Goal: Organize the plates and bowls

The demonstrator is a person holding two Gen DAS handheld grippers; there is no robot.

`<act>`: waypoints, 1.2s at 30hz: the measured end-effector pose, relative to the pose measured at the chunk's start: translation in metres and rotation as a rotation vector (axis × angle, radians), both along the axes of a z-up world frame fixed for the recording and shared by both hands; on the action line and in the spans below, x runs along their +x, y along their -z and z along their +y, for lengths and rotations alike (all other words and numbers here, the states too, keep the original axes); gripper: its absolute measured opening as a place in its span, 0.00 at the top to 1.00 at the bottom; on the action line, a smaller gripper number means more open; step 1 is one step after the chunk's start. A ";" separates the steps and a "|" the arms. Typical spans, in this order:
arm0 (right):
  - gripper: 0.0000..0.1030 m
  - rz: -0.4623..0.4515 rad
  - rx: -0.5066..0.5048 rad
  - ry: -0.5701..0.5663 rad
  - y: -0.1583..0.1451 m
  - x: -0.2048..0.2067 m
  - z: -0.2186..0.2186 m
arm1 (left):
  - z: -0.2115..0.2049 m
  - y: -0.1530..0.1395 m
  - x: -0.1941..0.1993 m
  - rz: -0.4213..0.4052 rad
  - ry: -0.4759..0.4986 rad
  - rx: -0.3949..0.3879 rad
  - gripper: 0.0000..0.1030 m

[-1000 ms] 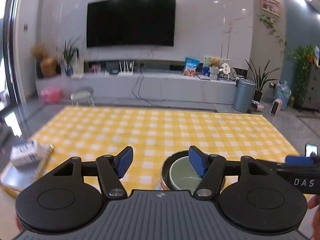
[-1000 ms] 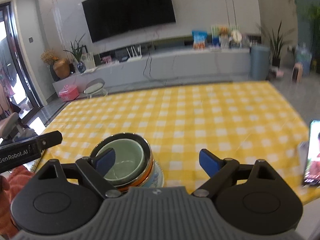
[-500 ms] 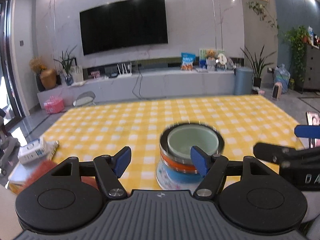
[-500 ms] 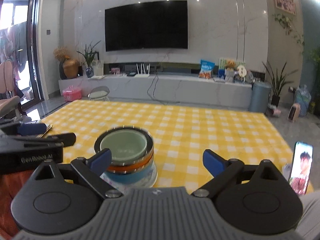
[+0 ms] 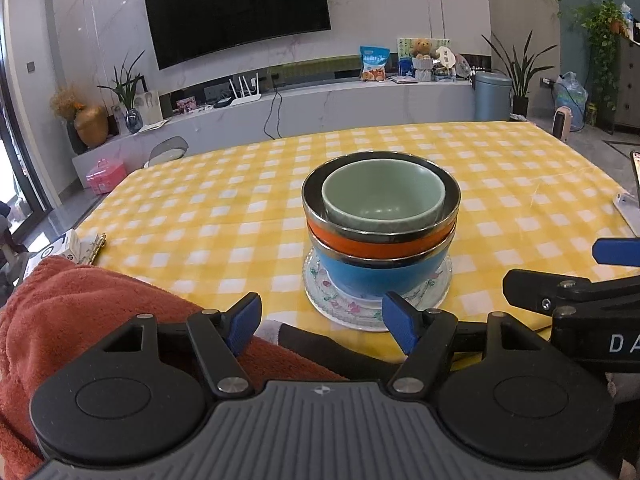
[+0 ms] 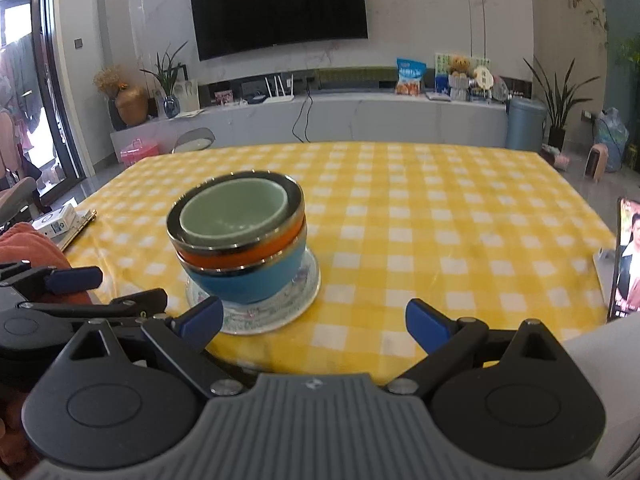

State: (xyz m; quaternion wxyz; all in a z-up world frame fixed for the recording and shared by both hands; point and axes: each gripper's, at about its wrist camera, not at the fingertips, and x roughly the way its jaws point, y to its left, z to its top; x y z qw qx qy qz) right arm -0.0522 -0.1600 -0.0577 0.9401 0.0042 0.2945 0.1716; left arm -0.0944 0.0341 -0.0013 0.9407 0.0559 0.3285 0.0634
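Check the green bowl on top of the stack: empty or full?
Empty. The green bowl shows a bare inner wall and bottom in both wrist views.

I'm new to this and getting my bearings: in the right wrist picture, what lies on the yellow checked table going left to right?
White box → stack of bowls on a flowered plate → phone propped at the right edge.
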 end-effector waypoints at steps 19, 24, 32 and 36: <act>0.07 -0.035 -0.010 0.025 0.001 -0.008 0.000 | 0.002 -0.001 -0.002 -0.002 -0.004 -0.010 0.21; 0.07 -0.030 -0.010 0.020 0.002 -0.007 0.001 | 0.002 -0.001 -0.003 -0.001 -0.004 -0.011 0.21; 0.07 -0.025 -0.011 0.022 0.003 -0.006 0.000 | 0.002 -0.001 -0.003 0.000 -0.004 -0.011 0.21; 0.07 -0.027 -0.013 0.022 0.003 -0.006 0.000 | 0.002 -0.001 -0.003 0.001 -0.004 -0.011 0.21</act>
